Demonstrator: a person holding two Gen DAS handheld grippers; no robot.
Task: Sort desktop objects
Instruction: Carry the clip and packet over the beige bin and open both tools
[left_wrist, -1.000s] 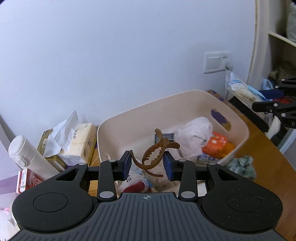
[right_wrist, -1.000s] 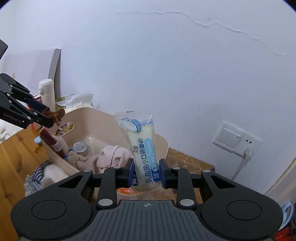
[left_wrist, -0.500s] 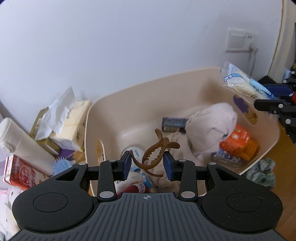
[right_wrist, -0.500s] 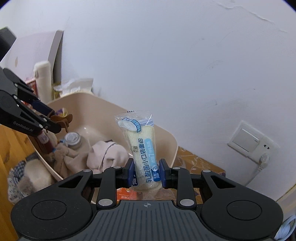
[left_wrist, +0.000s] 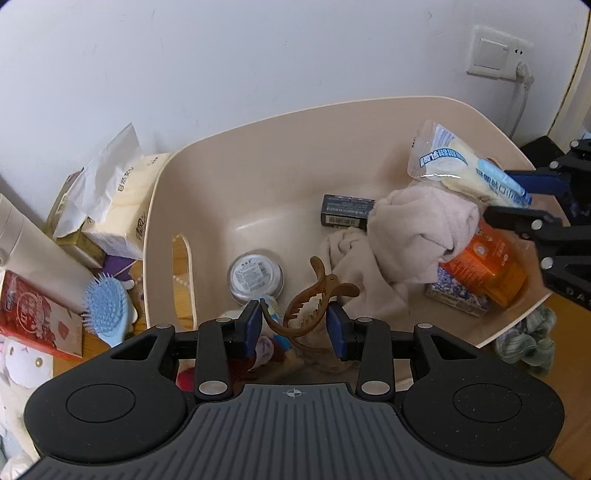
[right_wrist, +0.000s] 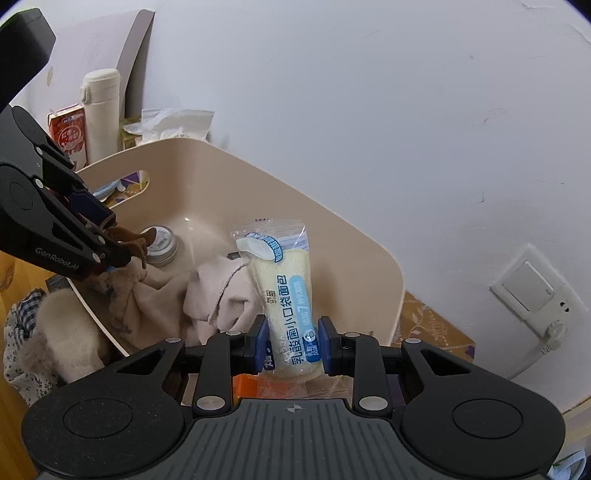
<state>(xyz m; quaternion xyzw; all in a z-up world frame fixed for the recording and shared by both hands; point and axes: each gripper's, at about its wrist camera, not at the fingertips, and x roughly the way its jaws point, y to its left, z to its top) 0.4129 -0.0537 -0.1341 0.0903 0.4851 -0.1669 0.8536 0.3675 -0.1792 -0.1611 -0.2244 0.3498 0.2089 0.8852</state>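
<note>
Left wrist view: your left gripper (left_wrist: 294, 326) clamps one brown hair claw (left_wrist: 314, 301), half-closed, long axis crosswise between the pads, directly above the beige tub (left_wrist: 280, 122) near its front wall. Your right gripper (right_wrist: 291, 341) pinches one bread packet (right_wrist: 282, 295), upright, narrowly, over the tub's right end. One tub, two held items.

The right gripper (right_wrist: 291, 341) clamps a wrapped bread packet (right_wrist: 282, 295) above the beige bin (right_wrist: 314, 229); at left, the left gripper (right_wrist: 105, 240) grips a brown hair claw (right_wrist: 135, 240).
</note>
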